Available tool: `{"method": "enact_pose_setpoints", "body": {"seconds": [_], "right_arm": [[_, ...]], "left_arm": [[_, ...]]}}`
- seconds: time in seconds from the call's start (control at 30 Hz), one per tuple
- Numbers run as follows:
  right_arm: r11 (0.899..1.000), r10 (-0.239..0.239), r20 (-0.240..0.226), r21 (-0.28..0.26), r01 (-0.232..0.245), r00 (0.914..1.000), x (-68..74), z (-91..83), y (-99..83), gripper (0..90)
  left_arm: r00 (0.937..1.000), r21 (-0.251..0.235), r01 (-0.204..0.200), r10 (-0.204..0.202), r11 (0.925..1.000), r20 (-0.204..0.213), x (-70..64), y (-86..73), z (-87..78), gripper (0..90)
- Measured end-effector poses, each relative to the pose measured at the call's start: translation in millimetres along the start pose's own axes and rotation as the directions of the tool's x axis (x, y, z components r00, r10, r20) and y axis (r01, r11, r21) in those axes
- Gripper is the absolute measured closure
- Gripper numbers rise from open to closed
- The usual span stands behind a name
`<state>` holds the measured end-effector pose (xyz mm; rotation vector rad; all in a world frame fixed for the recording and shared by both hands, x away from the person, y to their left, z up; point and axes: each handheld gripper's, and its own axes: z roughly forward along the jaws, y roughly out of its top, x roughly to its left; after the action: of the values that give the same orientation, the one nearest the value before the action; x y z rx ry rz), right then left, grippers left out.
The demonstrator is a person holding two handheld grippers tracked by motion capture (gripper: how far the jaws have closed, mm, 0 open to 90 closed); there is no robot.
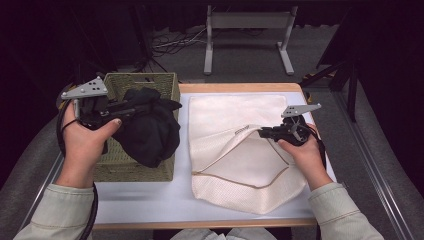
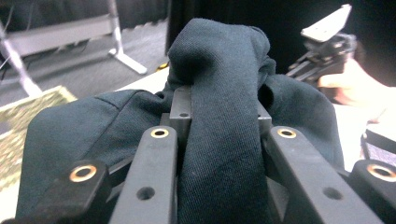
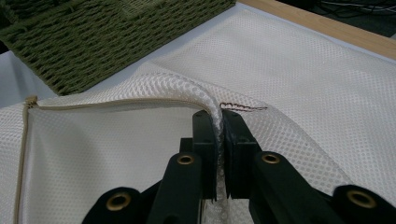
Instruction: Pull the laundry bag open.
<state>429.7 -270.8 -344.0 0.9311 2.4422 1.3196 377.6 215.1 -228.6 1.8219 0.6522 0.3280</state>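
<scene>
Garment first: my left hand-held gripper (image 1: 131,109) is clamped on a black crumpled cotton garment (image 1: 150,131), jaws closed with a fold of the cloth pinched between them. In the left gripper view the same black garment (image 2: 219,93) bulges up over the jaw tips and drapes down both sides. From the high view the garment hangs off the gripper above and partly in front of the olive-green woven rectangular basket (image 1: 165,82), which sits on the left part of the counter (image 1: 150,200). Bulk of the cloth droops over the basket's right front area; I can't tell whether its lowest part touches the basket.

My right hand-held gripper (image 1: 265,132) is closed on the zipper-edge of the white mesh laundry bag (image 1: 235,165), which lies flat on the right half of the counter, just beside the basket. In the right gripper view the jaws pinch the upper lip of the white mesh bag (image 3: 299,79), lifting it so the opening gapes toward the left; the beige zipper tape (image 3: 116,105) runs along that raised edge. Green basket (image 3: 93,42) sits beyond the bag's mouth in that view. The two grippers are well apart.
</scene>
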Motion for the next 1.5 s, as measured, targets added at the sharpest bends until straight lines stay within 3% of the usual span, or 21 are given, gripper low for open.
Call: {"method": "enact_pose_setpoints", "body": {"seconds": [0.1,0.2,0.33,0.53,0.7,0.93,1.17,1.5], "right_arm": [[1.0,-0.001,0.005,-0.001,0.001,1.0,0.4,-0.1,0.6,84.8],[1.0,0.0,0.009,-0.002,0.001,1.0,0.1,-0.1,0.7,84.9],[1.0,0.002,0.014,-0.007,-0.002,0.9999,-0.6,0.2,1.0,85.2],[1.0,0.0,0.019,-0.007,0.0,0.9998,0.0,1.5,1.8,85.3],[1.0,0.011,0.015,-0.01,-0.011,0.9998,-0.2,1.6,2.1,85.3],[1.0,0.008,0.016,-0.016,-0.008,0.9998,0.8,2.7,3.3,85.3],[1.0,0.007,0.011,-0.024,-0.007,0.9999,1.3,1.6,4.3,85.2],[1.0,0.012,0.015,-0.029,-0.011,0.9998,1.7,2.0,4.9,85.2]], "left_arm": [[0.9991,-0.006,-0.032,0.032,0.9995,0.026,-11.4,6.6,3.6,73.2],[0.9981,-0.008,-0.038,0.039,0.9992,0.049,-19.6,10.5,5.9,73.2],[0.9922,-0.018,-0.066,0.068,0.9977,0.105,-36.2,18.6,12.4,73.1],[0.9859,-0.009,-0.093,0.093,0.9956,0.139,-47.9,22.7,23.9,73.0],[0.974,-0.022,-0.099,0.101,0.9948,0.202,-59.3,25.3,34.5,73.0],[0.9612,-0.008,-0.111,0.11,0.9937,0.253,-73.7,29.1,52.9,72.9],[0.9489,0.008,-0.119,0.111,0.9929,0.295,-79.9,27.7,73.5,72.9],[0.9245,-0.002,-0.137,0.128,0.9906,0.359,-95.6,34.1,84.8,72.8]]}}
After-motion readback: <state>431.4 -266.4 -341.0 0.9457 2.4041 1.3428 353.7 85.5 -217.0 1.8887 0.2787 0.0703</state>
